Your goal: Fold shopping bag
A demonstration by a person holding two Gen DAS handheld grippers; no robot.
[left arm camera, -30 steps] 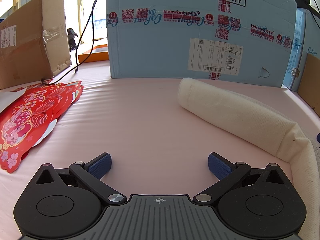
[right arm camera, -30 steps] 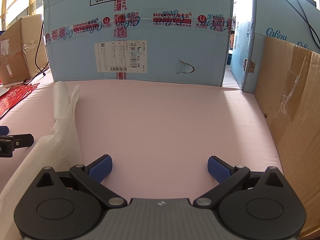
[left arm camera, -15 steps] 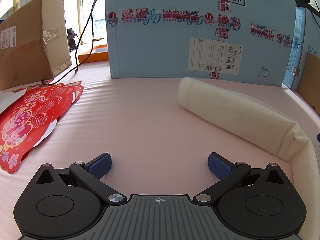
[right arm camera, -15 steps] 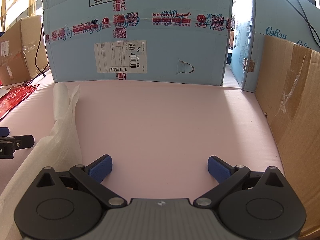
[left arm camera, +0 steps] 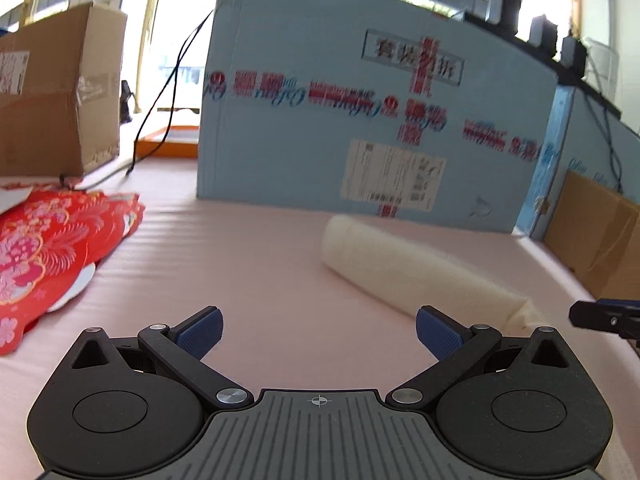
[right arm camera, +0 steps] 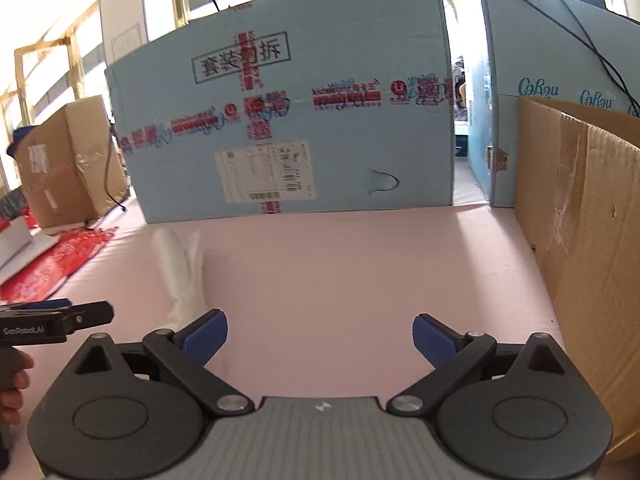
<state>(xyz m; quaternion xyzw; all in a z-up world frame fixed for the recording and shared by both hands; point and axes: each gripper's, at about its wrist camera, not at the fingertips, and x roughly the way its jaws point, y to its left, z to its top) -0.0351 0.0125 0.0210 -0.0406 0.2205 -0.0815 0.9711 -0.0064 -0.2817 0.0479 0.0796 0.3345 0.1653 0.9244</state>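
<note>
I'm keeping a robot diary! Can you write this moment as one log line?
left gripper: jaws open, empty | right gripper: jaws open, empty | rolled white shopping bag: lying on pink table, ungrasped

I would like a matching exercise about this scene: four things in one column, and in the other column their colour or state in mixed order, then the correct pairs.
Things:
1. shopping bag
2. left gripper
3. paper decorations
4. big box

Descriptions:
A. light blue, standing at the back
B. red, lying flat
C. cream, rolled up
D. open, holding nothing

Pairs: 1-C, 2-D, 3-B, 4-A
</note>
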